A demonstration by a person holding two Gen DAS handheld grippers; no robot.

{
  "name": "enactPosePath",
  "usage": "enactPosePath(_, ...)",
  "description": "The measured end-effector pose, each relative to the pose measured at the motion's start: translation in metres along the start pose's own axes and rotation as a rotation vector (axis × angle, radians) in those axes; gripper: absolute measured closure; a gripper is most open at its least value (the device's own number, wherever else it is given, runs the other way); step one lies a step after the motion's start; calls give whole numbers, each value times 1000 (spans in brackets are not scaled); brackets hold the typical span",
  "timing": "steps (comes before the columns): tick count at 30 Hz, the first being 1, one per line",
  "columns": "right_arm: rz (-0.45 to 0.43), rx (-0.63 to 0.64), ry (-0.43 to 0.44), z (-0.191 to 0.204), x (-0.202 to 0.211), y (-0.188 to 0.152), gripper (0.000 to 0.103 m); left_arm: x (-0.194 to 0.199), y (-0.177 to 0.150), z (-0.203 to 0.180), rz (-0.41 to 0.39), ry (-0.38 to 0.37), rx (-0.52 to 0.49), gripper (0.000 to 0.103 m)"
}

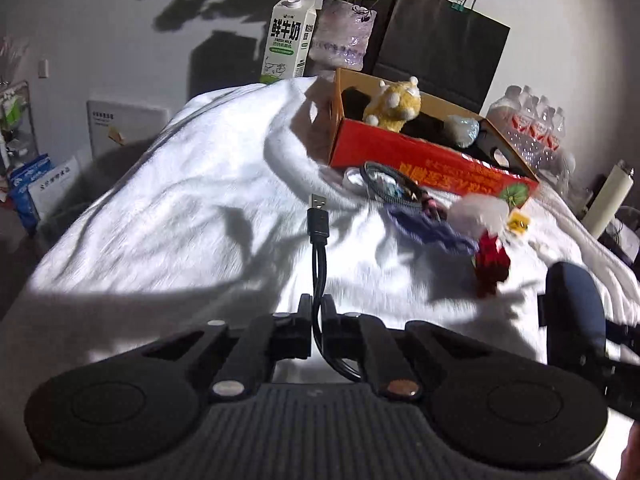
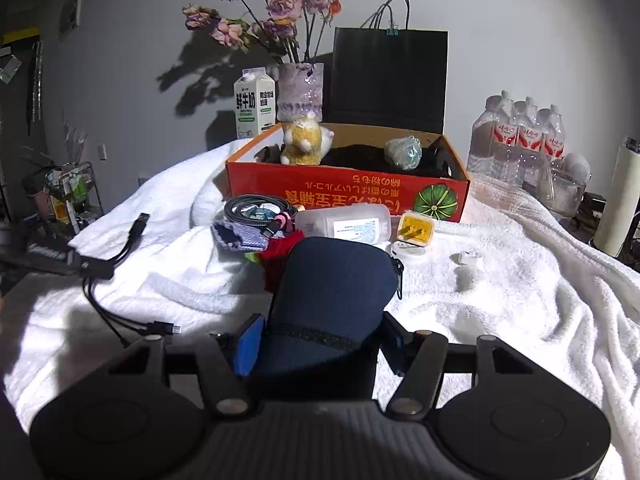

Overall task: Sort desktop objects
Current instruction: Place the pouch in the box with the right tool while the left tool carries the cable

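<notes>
My left gripper (image 1: 317, 304) is shut on a black USB cable (image 1: 319, 222), whose plug sticks up ahead of the fingers. The same cable (image 2: 138, 226) shows at the left of the right wrist view. My right gripper (image 2: 320, 332) is shut on a navy zip pouch (image 2: 336, 280), held above the white blanket (image 2: 500, 300). That pouch (image 1: 576, 312) appears at the right edge of the left wrist view. An open orange box (image 2: 348, 192) stands behind, with a yellow plush (image 2: 304, 144) inside. In front of it lie a coiled cable (image 2: 256, 208), a clear bottle (image 2: 348, 224), a yellow charger (image 2: 416, 228) and a red flower (image 2: 280, 252).
A milk carton (image 2: 254, 104), a vase of dried flowers (image 2: 300, 92) and a black paper bag (image 2: 390, 76) stand behind the box. A pack of water bottles (image 2: 520, 140) sits at the right. A small white adapter (image 2: 466, 258) lies on the blanket.
</notes>
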State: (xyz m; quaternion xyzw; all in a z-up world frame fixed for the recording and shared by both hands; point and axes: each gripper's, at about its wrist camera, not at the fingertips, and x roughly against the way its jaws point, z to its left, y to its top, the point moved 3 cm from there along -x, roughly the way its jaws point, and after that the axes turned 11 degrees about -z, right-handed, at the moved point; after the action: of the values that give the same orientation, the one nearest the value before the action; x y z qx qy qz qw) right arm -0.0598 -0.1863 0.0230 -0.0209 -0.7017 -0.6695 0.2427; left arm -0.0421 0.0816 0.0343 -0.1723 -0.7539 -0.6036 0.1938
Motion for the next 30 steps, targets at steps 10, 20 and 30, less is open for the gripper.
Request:
enactPosePath(10, -125, -5, -6, -3, 50, 17, 44, 68, 23, -46, -145, -188, 6, 100)
enactPosePath(20, -218, -15, -53, -42, 74, 50, 44, 46, 67, -86, -168, -317, -35, 100)
enactPosePath(30, -217, 33, 20, -77, -26, 168, 44, -56, 188, -142, -126, -367, -40, 100)
